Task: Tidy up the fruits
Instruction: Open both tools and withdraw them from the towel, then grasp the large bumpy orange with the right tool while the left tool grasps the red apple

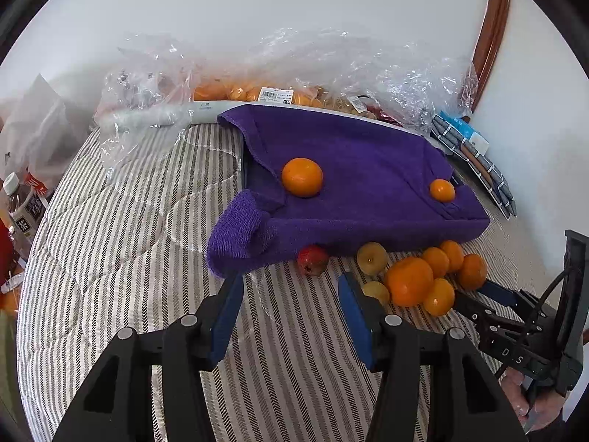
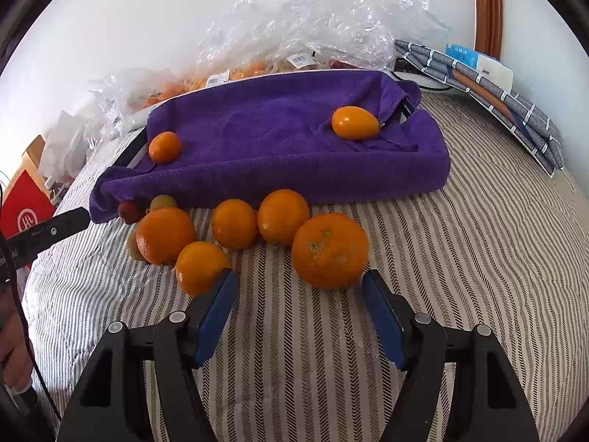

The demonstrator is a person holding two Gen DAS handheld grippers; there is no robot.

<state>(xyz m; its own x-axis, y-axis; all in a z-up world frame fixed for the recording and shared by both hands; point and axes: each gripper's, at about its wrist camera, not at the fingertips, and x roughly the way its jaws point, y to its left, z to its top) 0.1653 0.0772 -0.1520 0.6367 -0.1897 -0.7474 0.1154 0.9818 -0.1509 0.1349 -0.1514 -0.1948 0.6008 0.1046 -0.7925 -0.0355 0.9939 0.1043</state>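
left tongs [image 1: 291, 287]: wide open, holding nothing, over the striped bed [image 1: 110, 258] | right tongs [image 2: 298, 287]: wide open, holding nothing, big orange [image 2: 330, 250] just in front | pile of oranges [image 2: 235, 234] lies on the bed by the purple towel [image 2: 276, 140] | two oranges [image 2: 355, 122] sit on the towel | plastic bags [image 2: 313, 25] behind

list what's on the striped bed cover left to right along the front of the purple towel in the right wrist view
red fruit → big orange → orange by the left finger → orange → orange → biggest orange, all in front of the purple towel
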